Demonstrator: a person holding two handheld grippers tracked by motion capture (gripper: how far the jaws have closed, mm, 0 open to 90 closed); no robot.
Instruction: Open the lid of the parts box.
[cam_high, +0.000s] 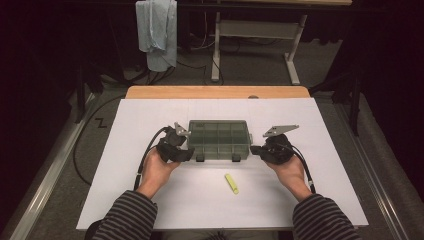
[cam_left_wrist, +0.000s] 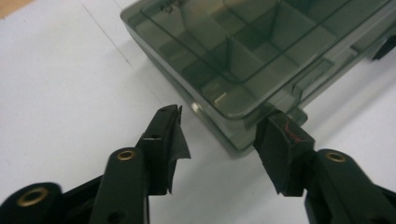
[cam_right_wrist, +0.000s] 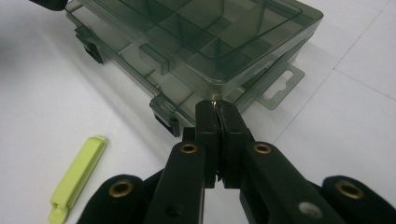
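Note:
A smoky transparent compartment box (cam_high: 218, 137) with its lid closed lies in the middle of the white table (cam_high: 150, 115). My left gripper (cam_high: 189, 152) is at its near-left corner. In the left gripper view the left gripper (cam_left_wrist: 224, 123) stands open, its jaws on either side of the box's corner (cam_left_wrist: 233, 100); one jaw is clear of the wall, the other is close beside a latch. My right gripper (cam_high: 254, 149) is at the box's near-right corner. In the right gripper view the right gripper (cam_right_wrist: 218, 109) is shut, its tips against the box (cam_right_wrist: 201, 46) at its corner, with nothing between them.
A yellow-green plastic clip (cam_high: 231, 183) (cam_right_wrist: 77, 177) lies on the table in front of the box. The table's wooden back edge (cam_high: 215, 92) runs behind it. A light cloth (cam_high: 157, 30) hangs beyond the table, next to a desk frame (cam_high: 260, 35).

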